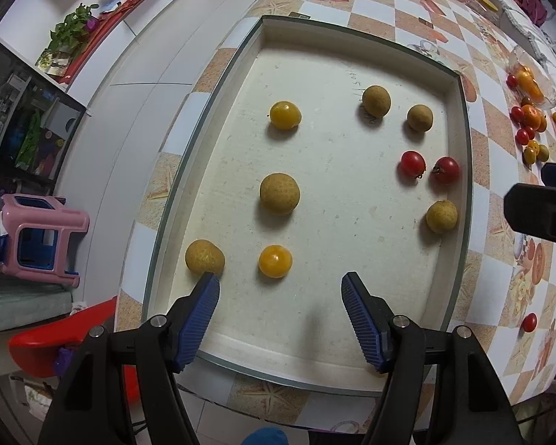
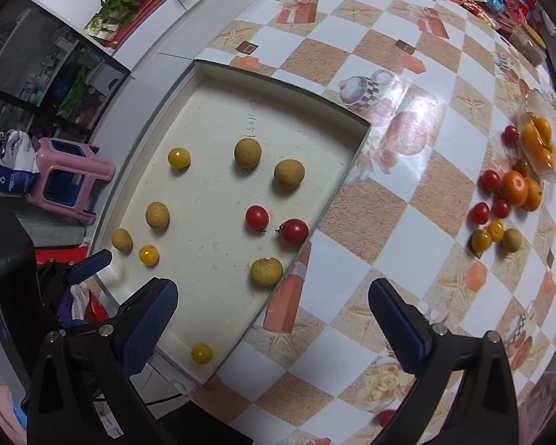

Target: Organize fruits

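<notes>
Taken from the left with the white tray (image 1: 241, 74) as the landmark, the left gripper (image 1: 281, 298) is held over the tray's near edge, its ribbed blue fingers (image 1: 200, 315) spread apart and empty. Just beyond the left fingertip, in the tray's near-left corner, a rough tan longan (image 1: 205, 257) is seen, and a glossy yellow cherry tomato (image 1: 275, 261) lies almost straight ahead between the fingers. All the fruits are round, so no long axis is offered. Farther in, more longans, another yellow tomato (image 1: 285, 115) and two smooth red cherry tomatoes (image 1: 413, 163) are scattered over the matte, speckled floor of the tray.

To the right of the tray, the right gripper (image 2: 274, 296) is held above the glossy checkered table (image 2: 370, 193), its fingers likewise wide apart and holding nothing. Well off the tray's right side, the unsorted pile of fruit (image 2: 507, 200) remains beside a clear plastic dish (image 2: 537, 111). The pile is judged nearer to the right gripper, while the tray's fruits are nearer to the left.
</notes>
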`<state>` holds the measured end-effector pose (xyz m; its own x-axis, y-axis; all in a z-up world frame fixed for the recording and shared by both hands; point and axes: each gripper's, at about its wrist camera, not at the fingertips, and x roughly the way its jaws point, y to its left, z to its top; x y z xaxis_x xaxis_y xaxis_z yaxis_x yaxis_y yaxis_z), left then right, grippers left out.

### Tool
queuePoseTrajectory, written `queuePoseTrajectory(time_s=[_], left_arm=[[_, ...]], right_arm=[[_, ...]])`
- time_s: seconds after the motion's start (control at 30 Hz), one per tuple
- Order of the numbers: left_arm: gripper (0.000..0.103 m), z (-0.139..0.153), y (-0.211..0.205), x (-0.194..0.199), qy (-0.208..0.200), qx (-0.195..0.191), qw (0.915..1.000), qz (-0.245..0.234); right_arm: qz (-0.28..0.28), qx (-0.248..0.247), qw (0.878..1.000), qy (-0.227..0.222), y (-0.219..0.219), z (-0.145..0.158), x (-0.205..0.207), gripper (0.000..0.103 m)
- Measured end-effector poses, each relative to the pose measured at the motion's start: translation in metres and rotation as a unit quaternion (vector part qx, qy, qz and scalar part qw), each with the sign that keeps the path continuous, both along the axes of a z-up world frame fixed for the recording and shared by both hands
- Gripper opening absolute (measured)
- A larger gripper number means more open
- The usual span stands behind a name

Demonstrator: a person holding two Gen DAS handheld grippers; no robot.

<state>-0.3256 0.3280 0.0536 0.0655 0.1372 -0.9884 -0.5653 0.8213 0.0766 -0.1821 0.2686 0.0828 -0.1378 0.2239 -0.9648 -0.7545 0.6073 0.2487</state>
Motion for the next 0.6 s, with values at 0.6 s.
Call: queuePoseTrajectory(time_s=[0.6], left_arm=[[0.102, 0.043, -0.005, 0.000, -0.022, 0.017, 0.9996, -0.006]], right_arm=[[0.015, -0.002, 1.000, -0.023, -0.006, 0.039, -0.004, 0.103]])
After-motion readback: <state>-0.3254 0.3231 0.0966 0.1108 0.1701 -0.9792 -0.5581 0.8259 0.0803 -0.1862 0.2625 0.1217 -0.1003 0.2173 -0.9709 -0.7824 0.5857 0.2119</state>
